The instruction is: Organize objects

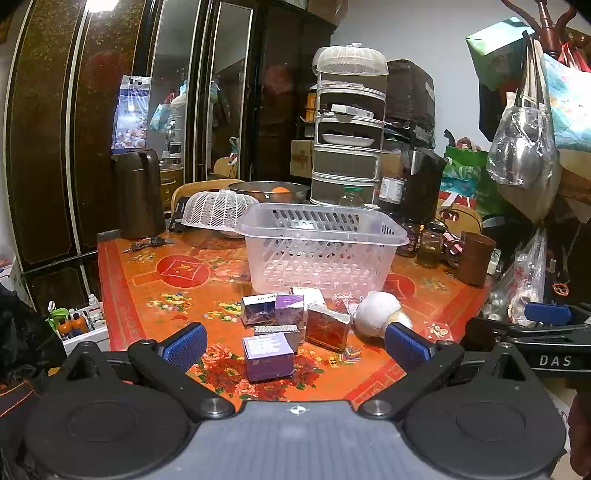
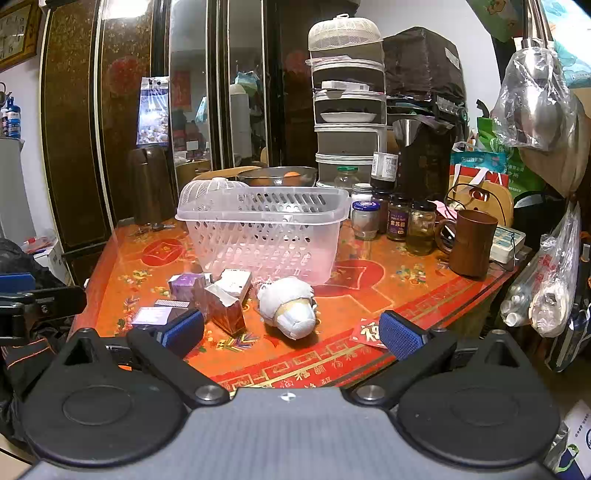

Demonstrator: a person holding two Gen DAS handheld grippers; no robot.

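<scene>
Clock (image 2: 16, 31) only in right view; bottles (image 1: 74, 325) only left.

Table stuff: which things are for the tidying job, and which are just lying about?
For the job: basket, purple boxes, red box, white plush toy.

Just lying about: jars, brown mug, thermos, metal bowl, white cover.
</scene>
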